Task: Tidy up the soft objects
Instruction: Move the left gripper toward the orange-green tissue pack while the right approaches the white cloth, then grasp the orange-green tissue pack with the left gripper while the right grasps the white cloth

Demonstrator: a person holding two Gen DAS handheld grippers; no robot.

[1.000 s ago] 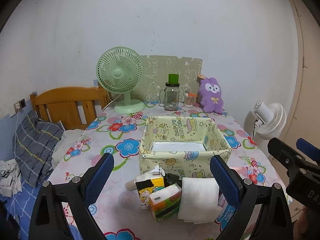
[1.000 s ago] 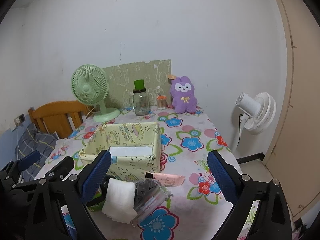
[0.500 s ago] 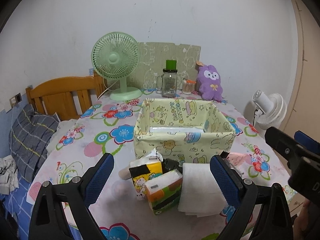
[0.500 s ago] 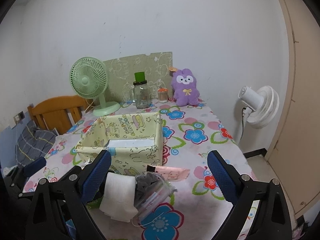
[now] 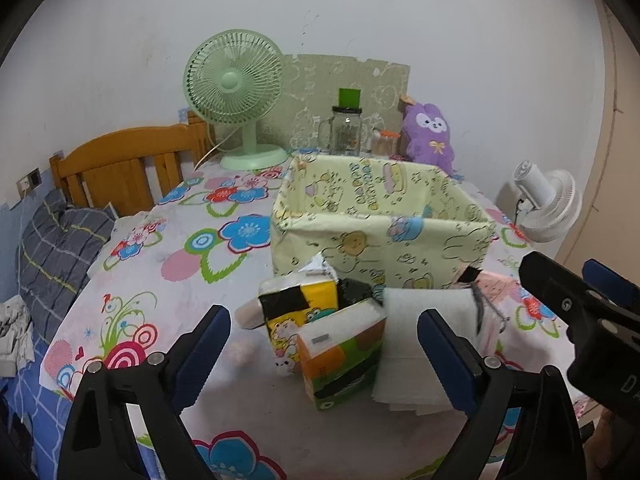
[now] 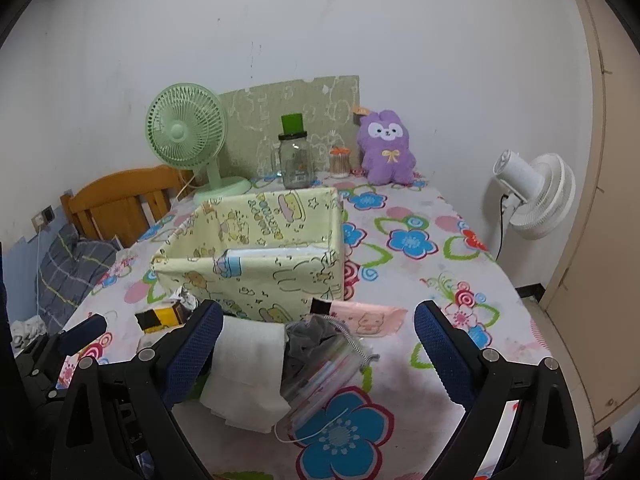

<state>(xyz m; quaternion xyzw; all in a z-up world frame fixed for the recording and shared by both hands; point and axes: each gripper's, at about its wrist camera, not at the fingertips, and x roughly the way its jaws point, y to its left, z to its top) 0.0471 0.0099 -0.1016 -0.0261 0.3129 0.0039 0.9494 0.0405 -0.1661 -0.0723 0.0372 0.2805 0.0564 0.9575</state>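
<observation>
Approach phase, nothing picked yet. Left tool (image 5: 322, 344) wide open, empty, lined up on the tissue packs (image 5: 320, 332). Right tool (image 6: 316, 344) wide open, empty, over the white folded cloth (image 6: 244, 364) + clear pouch (image 6: 320, 368). All piled near the worktop (image 6: 420, 272) front edge, touching the yellow fabric bin (image 6: 256, 248)'s front wall. Bin looks empty. Next, imo: drop onto one item, close, lift over the bin rim.

The left claw (image 5: 322, 344), spread wide, hovers over tissue packs (image 5: 320, 328) before the yellow fabric box (image 5: 380, 232).
</observation>
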